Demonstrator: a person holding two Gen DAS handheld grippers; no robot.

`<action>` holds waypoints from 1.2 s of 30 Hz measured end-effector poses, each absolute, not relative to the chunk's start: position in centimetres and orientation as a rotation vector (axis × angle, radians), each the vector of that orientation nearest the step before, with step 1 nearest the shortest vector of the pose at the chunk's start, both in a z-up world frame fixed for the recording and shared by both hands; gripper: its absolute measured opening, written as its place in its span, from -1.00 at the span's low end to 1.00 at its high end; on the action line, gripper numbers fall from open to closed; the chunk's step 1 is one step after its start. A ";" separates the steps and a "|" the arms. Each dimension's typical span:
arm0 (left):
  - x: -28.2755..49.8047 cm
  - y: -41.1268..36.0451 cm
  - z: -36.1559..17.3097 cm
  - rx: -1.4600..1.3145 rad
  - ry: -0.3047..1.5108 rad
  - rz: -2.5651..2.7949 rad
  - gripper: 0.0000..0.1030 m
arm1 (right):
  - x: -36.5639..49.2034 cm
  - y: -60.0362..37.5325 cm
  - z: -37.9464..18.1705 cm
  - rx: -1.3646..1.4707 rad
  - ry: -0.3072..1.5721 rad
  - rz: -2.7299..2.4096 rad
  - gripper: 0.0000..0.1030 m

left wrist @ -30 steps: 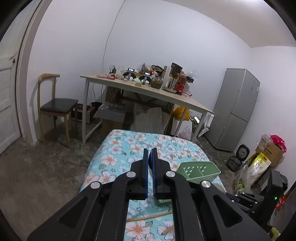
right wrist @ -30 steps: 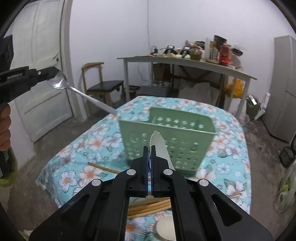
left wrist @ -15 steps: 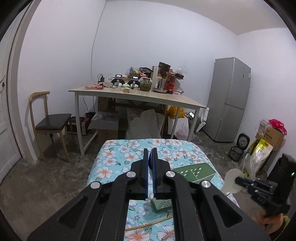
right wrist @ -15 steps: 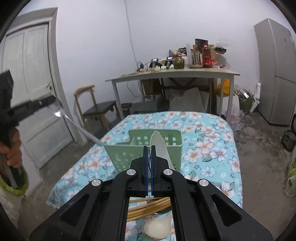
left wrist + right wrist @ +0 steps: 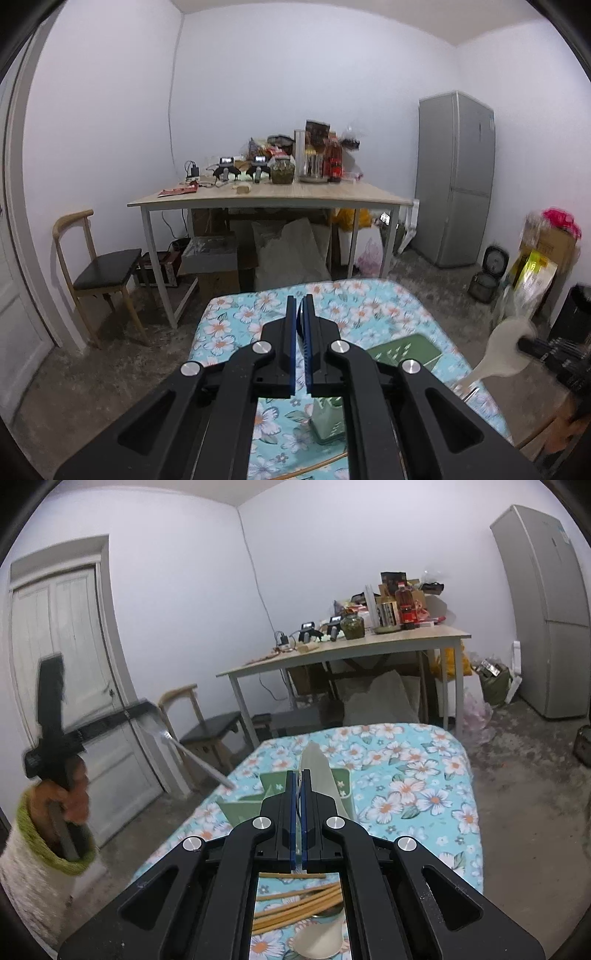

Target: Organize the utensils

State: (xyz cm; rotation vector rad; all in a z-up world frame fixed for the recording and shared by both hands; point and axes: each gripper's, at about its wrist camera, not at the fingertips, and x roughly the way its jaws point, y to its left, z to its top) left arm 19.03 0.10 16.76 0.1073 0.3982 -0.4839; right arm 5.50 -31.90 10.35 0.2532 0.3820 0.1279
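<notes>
My left gripper (image 5: 300, 306) is shut on a metal spoon; in the right wrist view the gripper (image 5: 147, 710) shows blurred at left with the spoon's handle (image 5: 199, 760) slanting down toward the green perforated utensil holder (image 5: 251, 805). My right gripper (image 5: 297, 781) is shut on a white ceramic spoon (image 5: 317, 775), raised above the holder. In the left wrist view the white spoon (image 5: 498, 354) hangs at right over the holder (image 5: 402, 350). Several wooden chopsticks (image 5: 299, 901) and another white spoon (image 5: 317, 941) lie on the floral table (image 5: 424, 786) under my right gripper.
A cluttered wooden table (image 5: 269, 199) stands behind, with boxes and sacks beneath. A chair (image 5: 99, 269) and a door (image 5: 74, 686) are at left, a grey fridge (image 5: 454, 177) and bags at right. The floor is bare concrete.
Both grippers have risen and pulled back from the holder with their spoons. The holder now looks smaller and lower in both views. The left gripper is blurred with motion.
</notes>
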 end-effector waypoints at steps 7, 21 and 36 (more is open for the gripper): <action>21.0 -3.0 14.0 0.223 0.491 -0.475 -0.95 | 5.0 -33.8 12.2 0.315 0.328 0.164 -1.00; 25.4 -6.7 9.4 0.137 0.692 -0.584 -0.86 | 7.1 -35.9 16.6 0.461 0.247 0.337 -1.00; 22.0 -2.4 10.1 -0.004 0.607 -0.591 0.08 | 14.0 -34.7 12.7 0.512 0.402 0.345 -0.99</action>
